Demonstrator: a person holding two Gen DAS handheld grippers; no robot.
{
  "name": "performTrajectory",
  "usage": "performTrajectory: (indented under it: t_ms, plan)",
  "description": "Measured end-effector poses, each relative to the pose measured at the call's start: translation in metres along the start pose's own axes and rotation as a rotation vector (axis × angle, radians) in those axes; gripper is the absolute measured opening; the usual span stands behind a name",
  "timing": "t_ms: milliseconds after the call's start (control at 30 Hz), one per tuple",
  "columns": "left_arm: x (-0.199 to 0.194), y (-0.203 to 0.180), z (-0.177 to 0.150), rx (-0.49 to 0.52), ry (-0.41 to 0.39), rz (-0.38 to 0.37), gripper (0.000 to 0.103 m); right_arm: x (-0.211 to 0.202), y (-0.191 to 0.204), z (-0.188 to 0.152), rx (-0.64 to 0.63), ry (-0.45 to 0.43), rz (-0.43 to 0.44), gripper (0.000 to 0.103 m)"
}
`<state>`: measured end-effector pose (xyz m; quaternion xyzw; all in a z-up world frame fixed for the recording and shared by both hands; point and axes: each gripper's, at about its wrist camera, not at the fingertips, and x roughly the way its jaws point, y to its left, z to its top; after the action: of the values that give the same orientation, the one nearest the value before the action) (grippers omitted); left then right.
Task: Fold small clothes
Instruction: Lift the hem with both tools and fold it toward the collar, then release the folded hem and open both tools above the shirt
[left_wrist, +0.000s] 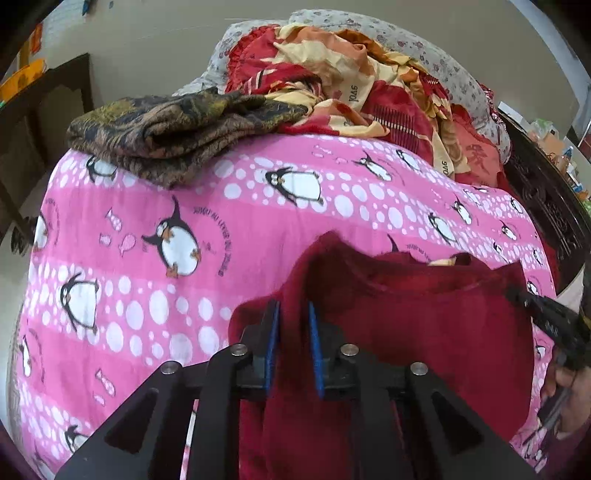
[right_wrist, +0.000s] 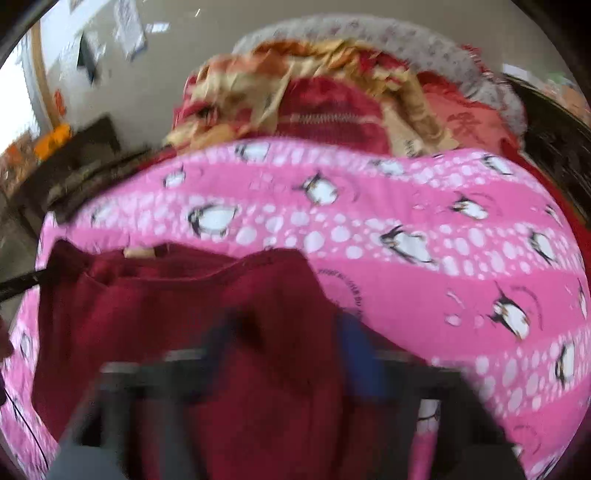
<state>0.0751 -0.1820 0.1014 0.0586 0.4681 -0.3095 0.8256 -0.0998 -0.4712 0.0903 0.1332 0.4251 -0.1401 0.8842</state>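
Both grippers, left gripper (left_wrist: 293, 332) and right gripper (right_wrist: 295, 343), clenched the soft, limp maroon garment (left_wrist: 424, 314) (likely light) by its edges on the bed (left_wrist: 240, 229).

both cameras ride on the grippers, angled steeply down and close over the pink penguin sheet (left_wrist: 229, 236). the left wrist view sits over the sheet's left part, looking toward the heaped bedding (left_wrist: 354, 85) at the sheet's far edge. the right wrist view, blurred, sits further right. both share the sheet, the heap and the dark red garment (right_wrist: 207, 295).
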Motion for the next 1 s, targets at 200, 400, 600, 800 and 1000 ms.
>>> performTrajectory:
  t_ms: [200, 400, 600, 800, 1000]
  plan:
    - [-0.02, 0.005, -0.02, -0.02, 0.009, -0.037, 0.003, 0.014, -0.031, 0.004, 0.174, 0.005, 0.014, 0.012]
    - [-0.051, 0.002, -0.073, 0.018, 0.029, -0.095, 0.008, -0.057, -0.042, -0.041, 0.197, -0.003, 0.161, 0.057]
    - [-0.045, -0.001, -0.127, 0.029, 0.099, -0.101, 0.008, -0.083, -0.027, -0.115, 0.096, 0.089, 0.162, 0.057]
    - [-0.047, 0.002, -0.139, 0.033, 0.086, -0.076, 0.0, -0.077, -0.018, -0.132, 0.092, 0.107, 0.173, 0.006]
    - [-0.071, 0.017, -0.15, 0.001, 0.078, -0.102, 0.0, -0.105, -0.034, -0.132, 0.097, 0.103, 0.155, 0.006]
